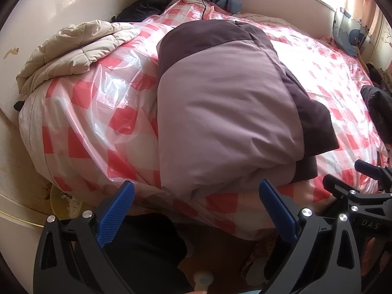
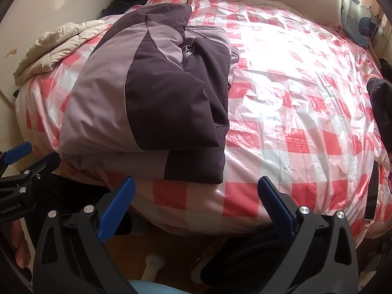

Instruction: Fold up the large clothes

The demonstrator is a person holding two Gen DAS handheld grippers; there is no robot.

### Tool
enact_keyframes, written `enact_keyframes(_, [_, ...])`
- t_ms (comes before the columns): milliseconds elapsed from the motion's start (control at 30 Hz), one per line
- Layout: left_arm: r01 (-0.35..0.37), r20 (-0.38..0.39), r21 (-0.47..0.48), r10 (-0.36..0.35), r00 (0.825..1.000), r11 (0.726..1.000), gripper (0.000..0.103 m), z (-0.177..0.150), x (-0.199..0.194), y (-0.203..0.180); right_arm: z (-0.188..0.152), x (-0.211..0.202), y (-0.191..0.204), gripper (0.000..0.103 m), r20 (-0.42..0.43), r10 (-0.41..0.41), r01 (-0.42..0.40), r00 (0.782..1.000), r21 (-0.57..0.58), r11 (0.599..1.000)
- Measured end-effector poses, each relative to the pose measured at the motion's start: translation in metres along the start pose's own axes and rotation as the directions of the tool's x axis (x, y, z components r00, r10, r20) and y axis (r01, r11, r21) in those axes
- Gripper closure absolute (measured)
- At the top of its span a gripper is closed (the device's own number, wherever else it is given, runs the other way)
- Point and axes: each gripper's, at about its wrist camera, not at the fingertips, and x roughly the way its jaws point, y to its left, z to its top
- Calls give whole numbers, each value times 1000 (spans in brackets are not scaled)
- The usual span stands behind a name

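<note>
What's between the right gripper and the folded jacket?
Only a bare strip of the checkered plastic sheet; right gripper hangs open short of the purple jacket. Shows in the right wrist view.

Black gripper (image 1: 196, 207), blue ribbed pads (image 1: 117, 214)

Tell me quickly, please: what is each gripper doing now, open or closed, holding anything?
Left gripper: jaws open, holding nothing.
Right gripper: jaws open, holding nothing.

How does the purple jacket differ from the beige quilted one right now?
The purple jacket is folded into a compact stack near the bed's front edge; the beige quilted jacket lies crumpled by the wall. The purple is smooth and two-tone, the beige quilted and one colour. Both rest on the checked plastic sheet, ungripped.
</note>
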Motion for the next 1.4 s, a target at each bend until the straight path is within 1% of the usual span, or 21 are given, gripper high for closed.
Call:
enact_keyframes(167, [-11,-1,1,11,1000,1000,6,-1,0,-1,0,0,2,7,0,0,0,1000,-7,1000])
enact_keyframes(300, [-43,0,15,43,999,999,6,-3,-1,-4,0,-1,5,7,1,-2,2,1000,-12,1000])
enact_keyframes(800, [-31,-2,11,31,1000,999,6,-4,-3,-5,0,-4,8,7,10,-9,9,1000,-22,1000])
enact_keyframes(1033, [-9,11,-5,9,1000,1000,6,-2,-8,-4,0,-3,8,7,9,-5,6,1000,-27,1000])
enact_keyframes(1233, [-8,15,2,8,1000,1000,6,-1,-9,-4,0,-2,9,7,8,-4,4,1000,-28,1000])
enact_keyframes(1333, [-15,33,4,15,999,1000,6,-1,-11,-4,-1,0,9,7,4,-3,3,1000,-30,1000])
enact_keyframes(1400, [-4,35,4,4,999,1000,6,-1,-12,-4,-1,1,9,7,2,-2,2,1000,-30,1000])
